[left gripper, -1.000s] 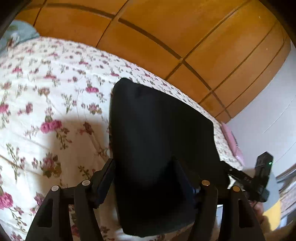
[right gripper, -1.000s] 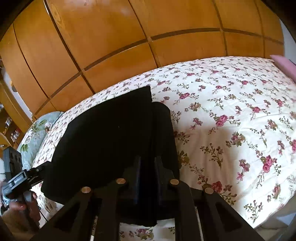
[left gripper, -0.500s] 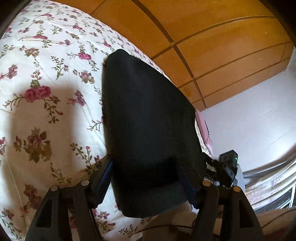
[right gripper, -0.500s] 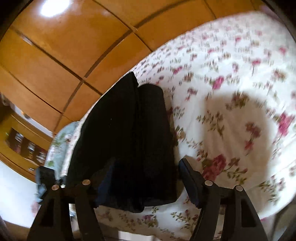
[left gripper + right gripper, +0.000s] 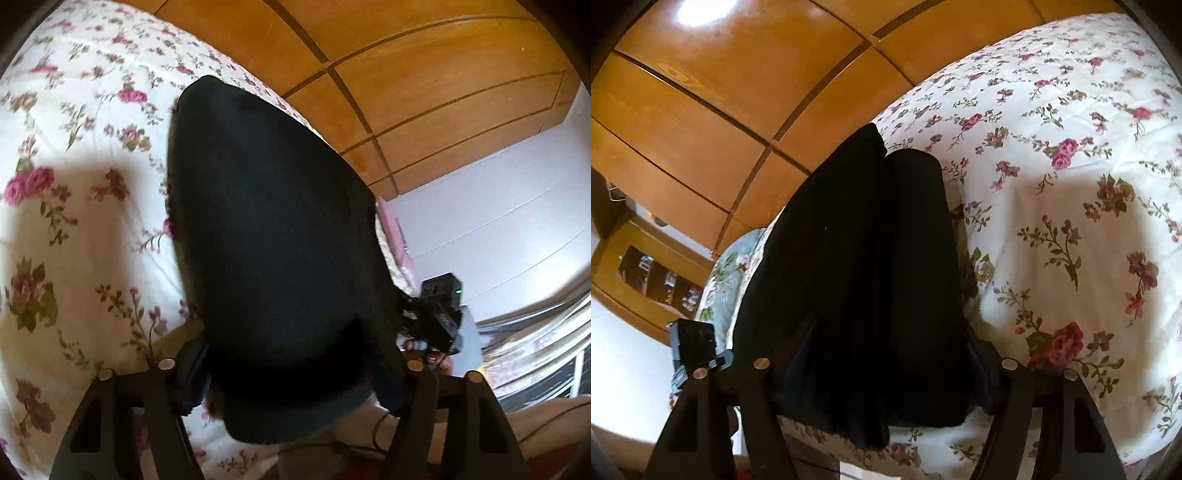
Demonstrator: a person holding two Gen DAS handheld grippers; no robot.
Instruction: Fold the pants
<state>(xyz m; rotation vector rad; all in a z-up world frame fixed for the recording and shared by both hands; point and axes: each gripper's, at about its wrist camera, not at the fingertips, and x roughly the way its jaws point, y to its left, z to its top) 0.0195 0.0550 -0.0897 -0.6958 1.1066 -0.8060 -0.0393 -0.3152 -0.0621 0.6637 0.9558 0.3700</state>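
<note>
The black pants (image 5: 273, 258) lie folded on the bed (image 5: 74, 221), on its flowered cover, with the near end at the bed's edge, close to both grippers. In both wrist views the long axis of the bundle runs away from the fingers toward the wooden wardrobe (image 5: 701, 110), so the pants point straight ahead of each tool.

In the left view the near end sits between the fingers of the left gripper (image 5: 291, 373), which stand wide apart on either side of the cloth. I cannot tell if the pads press on it, because the dark fabric hides them. The right gripper (image 5: 882, 369) has just been opening its fingers. They now stand apart with the near end of the pants between them, and the pads do not seem to pinch the cloth (its layered edge lies loose on the cover).

The other tool shows at the side of each view, so each hand is at one near corner, about equally close. I judge that the fold is almost finished, and any next move would run along this long axis.
</note>
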